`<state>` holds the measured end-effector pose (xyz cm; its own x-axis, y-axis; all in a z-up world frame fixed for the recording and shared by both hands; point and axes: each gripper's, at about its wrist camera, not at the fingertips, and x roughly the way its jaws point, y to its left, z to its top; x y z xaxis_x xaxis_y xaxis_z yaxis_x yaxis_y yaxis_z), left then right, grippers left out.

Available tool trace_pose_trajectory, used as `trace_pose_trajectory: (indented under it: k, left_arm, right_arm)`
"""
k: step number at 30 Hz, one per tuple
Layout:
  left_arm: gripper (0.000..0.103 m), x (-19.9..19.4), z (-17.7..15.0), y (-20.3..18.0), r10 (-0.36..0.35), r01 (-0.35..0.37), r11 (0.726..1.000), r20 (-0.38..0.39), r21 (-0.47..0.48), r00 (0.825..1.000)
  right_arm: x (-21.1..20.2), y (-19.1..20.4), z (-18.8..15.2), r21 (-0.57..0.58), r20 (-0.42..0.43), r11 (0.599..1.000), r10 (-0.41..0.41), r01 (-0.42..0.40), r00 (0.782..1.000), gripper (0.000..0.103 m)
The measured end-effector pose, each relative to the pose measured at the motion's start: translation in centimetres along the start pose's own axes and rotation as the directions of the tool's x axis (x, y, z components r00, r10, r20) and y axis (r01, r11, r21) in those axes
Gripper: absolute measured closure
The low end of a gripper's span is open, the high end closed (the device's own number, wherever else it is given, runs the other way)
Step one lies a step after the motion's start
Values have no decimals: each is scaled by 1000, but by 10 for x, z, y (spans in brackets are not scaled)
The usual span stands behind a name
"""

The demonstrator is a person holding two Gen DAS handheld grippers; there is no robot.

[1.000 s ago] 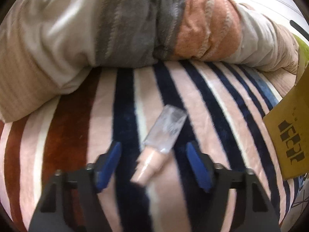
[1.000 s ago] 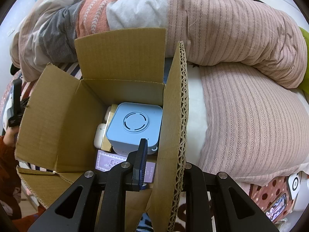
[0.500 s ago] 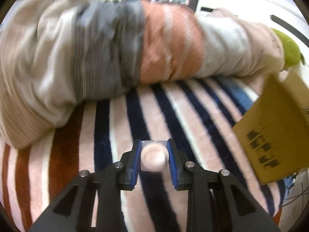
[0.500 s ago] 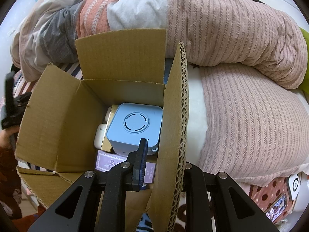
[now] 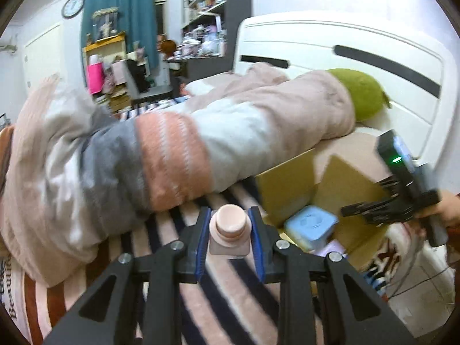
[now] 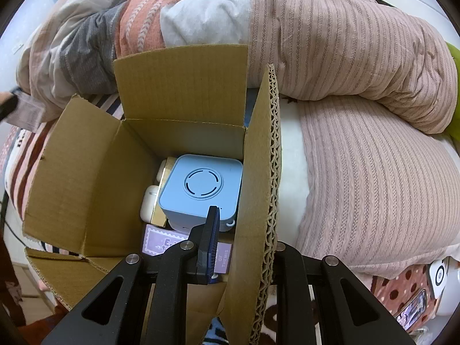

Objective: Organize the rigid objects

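Observation:
My left gripper is shut on a small beige bottle and holds it above the striped bedspread, left of the open cardboard box. My right gripper is shut on the box's right flap; only its left finger shows, inside the box. The box holds a light blue square device, a white earbud case, a purple packet and a gold item. The right gripper also shows in the left wrist view at the box's far side.
A rolled striped quilt lies behind the bedspread. A pink ribbed duvet lies right of the box. A green pillow and a white headboard are at the back. A phone lies at lower right.
My left gripper closed on the beige bottle, lifted it off the bedspread and swung up and right toward the box. My right gripper kept its hold on the flap.

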<state>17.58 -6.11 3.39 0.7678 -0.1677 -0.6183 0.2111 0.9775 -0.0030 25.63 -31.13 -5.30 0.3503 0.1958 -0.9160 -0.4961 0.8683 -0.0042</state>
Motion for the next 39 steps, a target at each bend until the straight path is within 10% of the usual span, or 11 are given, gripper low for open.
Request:
trace_pose_trajectory:
  k: [21, 30, 39]
  left_arm:
    - [79, 98, -3, -111, -223, 237, 971, -257, 24, 940]
    - [20, 67, -15, -98, -200, 208, 978, -199, 21, 959]
    - [1, -22, -27, -51, -104, 100, 991, -42, -90, 994]
  right_arm:
    - [-2, 1, 1, -8, 14, 1000, 5, -5, 1000, 89]
    - [-11, 4, -1, 5, 53, 1000, 14, -15, 999, 85]
    - [-77, 22, -16, -25, 270, 998, 67, -63, 960, 30]
